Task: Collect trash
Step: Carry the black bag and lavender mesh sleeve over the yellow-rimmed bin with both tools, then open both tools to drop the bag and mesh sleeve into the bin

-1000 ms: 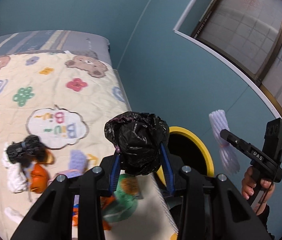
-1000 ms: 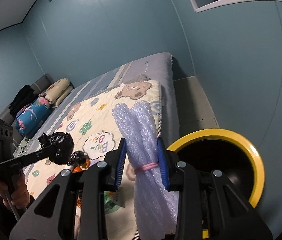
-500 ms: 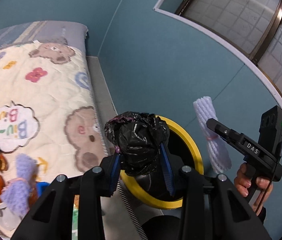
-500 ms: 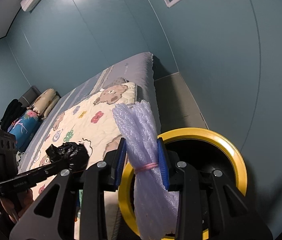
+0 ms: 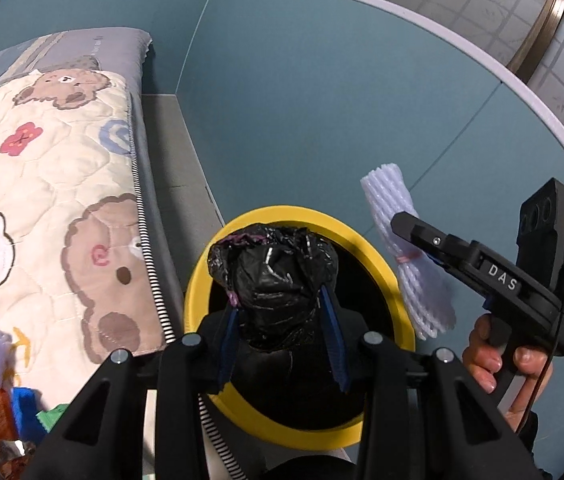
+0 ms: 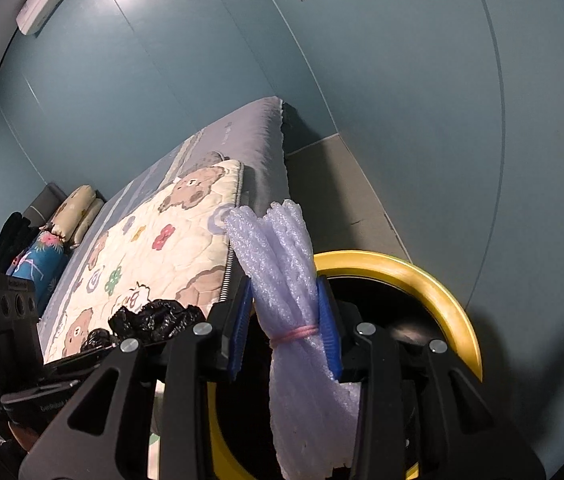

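Trash, two items: a crumpled black plastic bag [image 5: 274, 276] was pinched between the pads of the left tongs [image 5: 280, 336], directly over the dark mouth of a yellow-rimmed bin [image 5: 196, 292]; a lavender foam-net bundle [image 6: 282, 276], tied with a pink band, was pinched in the right tongs [image 6: 284, 328], whose jaws had just been opening slightly, above the same bin's rim. A bed with a bear-print quilt [image 5: 42, 184] lay left of both tongs.

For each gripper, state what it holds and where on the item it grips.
Left gripper pinches the crumpled black plastic bag at its lower part. Right gripper clamps the white foam-net bundle near its pink band.
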Demonstrator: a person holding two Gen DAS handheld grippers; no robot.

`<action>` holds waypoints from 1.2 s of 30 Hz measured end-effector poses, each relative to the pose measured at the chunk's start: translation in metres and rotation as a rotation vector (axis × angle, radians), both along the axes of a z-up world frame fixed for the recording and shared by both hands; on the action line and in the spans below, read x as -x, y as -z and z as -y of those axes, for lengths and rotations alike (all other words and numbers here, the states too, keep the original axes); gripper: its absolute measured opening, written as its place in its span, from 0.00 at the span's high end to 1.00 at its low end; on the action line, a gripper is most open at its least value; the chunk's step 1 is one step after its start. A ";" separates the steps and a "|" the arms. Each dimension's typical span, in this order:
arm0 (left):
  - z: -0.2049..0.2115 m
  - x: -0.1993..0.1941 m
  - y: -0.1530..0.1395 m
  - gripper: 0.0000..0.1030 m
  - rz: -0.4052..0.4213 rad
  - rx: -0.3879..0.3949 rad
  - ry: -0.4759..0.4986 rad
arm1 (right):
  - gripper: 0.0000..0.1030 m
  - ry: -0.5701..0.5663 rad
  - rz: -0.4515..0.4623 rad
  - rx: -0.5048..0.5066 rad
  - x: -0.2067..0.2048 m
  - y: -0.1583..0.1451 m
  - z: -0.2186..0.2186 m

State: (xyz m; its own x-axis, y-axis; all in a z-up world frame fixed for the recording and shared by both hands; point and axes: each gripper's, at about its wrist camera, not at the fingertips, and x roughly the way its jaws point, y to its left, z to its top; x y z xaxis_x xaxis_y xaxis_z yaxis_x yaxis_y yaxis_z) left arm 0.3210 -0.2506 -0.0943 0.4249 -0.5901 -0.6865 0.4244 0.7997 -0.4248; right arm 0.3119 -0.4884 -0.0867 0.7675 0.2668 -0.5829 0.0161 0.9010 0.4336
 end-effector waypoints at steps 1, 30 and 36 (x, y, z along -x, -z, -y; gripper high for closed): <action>0.002 0.000 0.002 0.66 -0.002 0.003 0.002 | 0.68 0.002 -0.002 -0.006 -0.001 0.002 0.001; -0.087 0.057 -0.028 0.11 0.210 -0.091 -0.165 | 0.29 0.083 0.023 0.107 0.034 0.000 -0.030; -0.129 0.071 -0.042 0.08 0.253 -0.102 -0.241 | 0.20 0.041 0.098 0.140 0.051 -0.021 -0.061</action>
